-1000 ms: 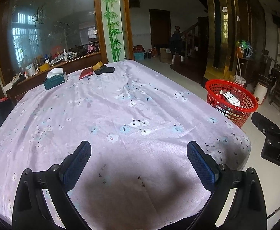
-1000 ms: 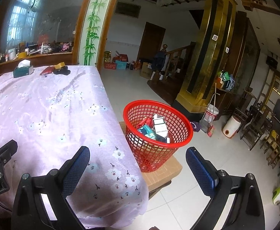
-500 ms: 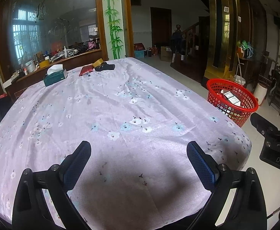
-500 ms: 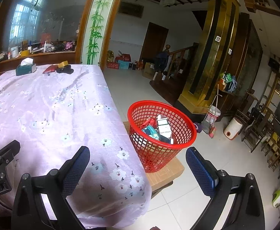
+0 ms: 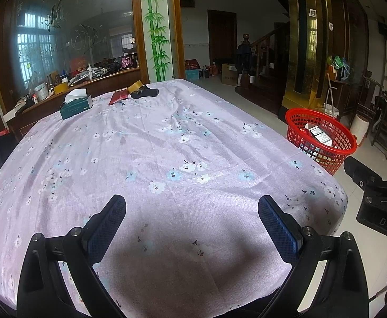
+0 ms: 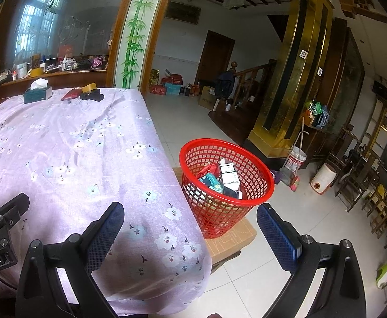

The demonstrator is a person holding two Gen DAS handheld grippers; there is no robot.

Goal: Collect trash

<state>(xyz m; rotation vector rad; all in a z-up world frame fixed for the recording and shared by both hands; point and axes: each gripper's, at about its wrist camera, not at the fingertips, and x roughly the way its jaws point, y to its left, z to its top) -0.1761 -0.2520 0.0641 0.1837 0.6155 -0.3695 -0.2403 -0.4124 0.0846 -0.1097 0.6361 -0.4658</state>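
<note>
**benchwarmer:** So where's the trash at right now? And what are your hands doing?

**me:** Both idle, honestly. My left gripper (image 5: 192,218) hangs over the near end of the bench (image 5: 167,143), jaws spread wide, nothing between them. My right gripper (image 6: 189,226) is the same story, wide open and empty, hanging off the bench's near corner so it looks toward the red basket (image 6: 226,185).

**benchwarmer:** Basket's on the floor?

**me:** Nope, it sits on a cardboard box (image 6: 233,238) just beside the bench's corner. My guess is that raises the rim so drops from the bench are easy. Inside there's already a heap: a white carton (image 6: 229,176), a teal packet (image 6: 212,181), a red wrapper (image 6: 209,169).

**benchwarmer:** Anything left to grab?

**me:** The purple flowered cloth is bare except the bench's far end: a tissue box (image 5: 76,106), a red pouch (image 5: 118,97), a tape roll (image 5: 136,86), some black thing (image 5: 144,93) touching it. Those look like belongings, not trash, so I'd judge the job about done.
</note>
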